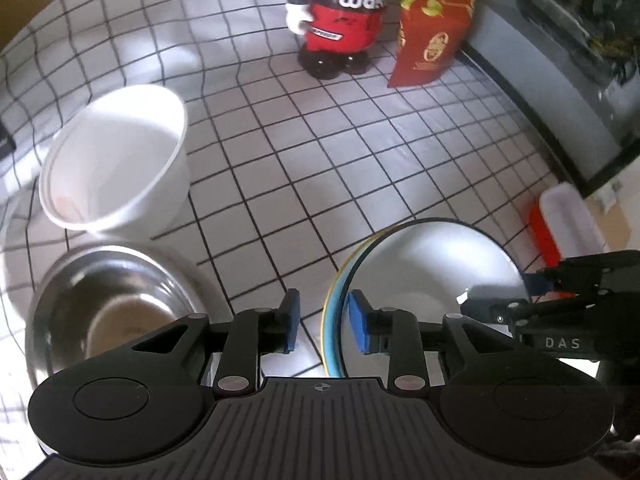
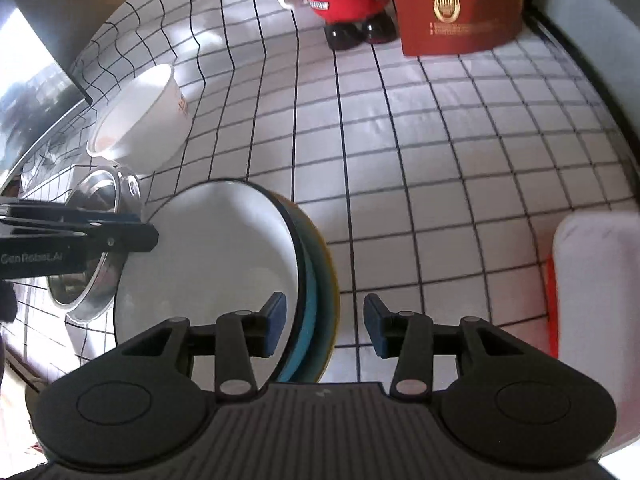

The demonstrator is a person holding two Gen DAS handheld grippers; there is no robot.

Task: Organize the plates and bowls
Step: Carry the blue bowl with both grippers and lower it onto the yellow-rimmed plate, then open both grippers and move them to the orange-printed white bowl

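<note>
a white, black-gridded cloth covers the desk point(image 1: 360, 168), wrinkled toward the back. nearest, the left hand-held gripper point(image 1: 324, 326) stands released, its blue pads either side of the left rim of a stack of plates point(image 1: 432, 268), neither pad visibly pressing. the right hand-held gripper point(image 2: 325, 326) straddles the opposite rim, also unclenched. the stack, a white plate over blue and yellow ones, looks glazed, stiff, breakable and likely heavy together; the thin rim is the only purchase, so a two-sided pinch seems safest. just left sits a steel bowl point(image 1: 116, 300), light and hard to chip, and behind it a white bowl point(image 1: 120, 160), tipped and fragile-looking. open cloth runs through the middle. farther back stand a red figurine point(image 1: 340, 20) and red box point(image 1: 432, 28); a white-lidded container point(image 2: 596, 280) crowds the right edge.
</note>
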